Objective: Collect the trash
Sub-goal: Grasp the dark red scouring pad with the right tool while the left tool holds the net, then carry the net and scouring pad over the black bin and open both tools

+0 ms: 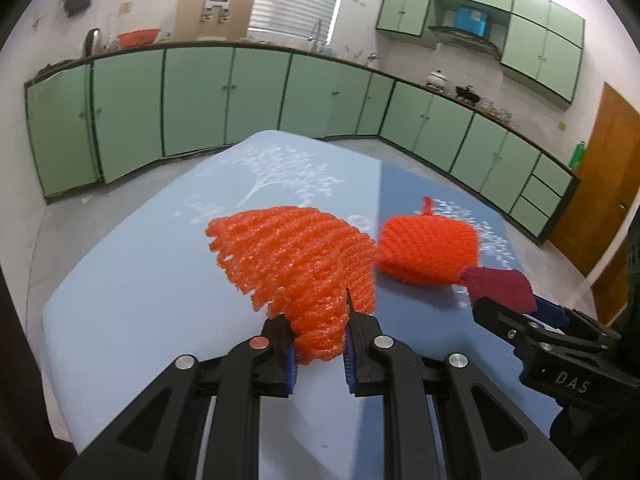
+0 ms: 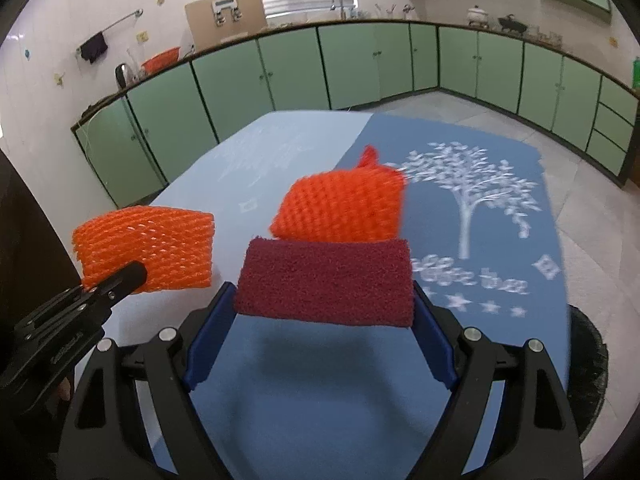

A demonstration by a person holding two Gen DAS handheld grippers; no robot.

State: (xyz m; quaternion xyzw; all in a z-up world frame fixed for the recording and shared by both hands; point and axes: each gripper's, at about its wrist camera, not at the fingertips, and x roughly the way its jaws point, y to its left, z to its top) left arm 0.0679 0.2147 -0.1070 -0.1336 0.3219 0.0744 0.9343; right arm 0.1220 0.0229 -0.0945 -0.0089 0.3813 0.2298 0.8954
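Note:
My left gripper (image 1: 320,332) is shut on an orange foam net sleeve (image 1: 296,264), held above the blue tablecloth (image 1: 140,280); the sleeve also shows in the right wrist view (image 2: 144,252) at the left gripper's tip (image 2: 132,276). My right gripper (image 2: 324,308) is shut on a dark red scouring pad (image 2: 326,284), gripped across its width; the pad also shows in the left wrist view (image 1: 500,284). A second orange net pouch with a small loop (image 2: 344,208) sits just beyond the pad; it also shows in the left wrist view (image 1: 428,248). Whether it rests on the cloth or hangs from the pad I cannot tell.
The table is covered by a light blue cloth (image 2: 256,152) and a darker blue cloth with a white tree print (image 2: 480,208). Green kitchen cabinets (image 1: 200,100) line the far walls. A dark round object (image 2: 588,360) sits beyond the table's right edge.

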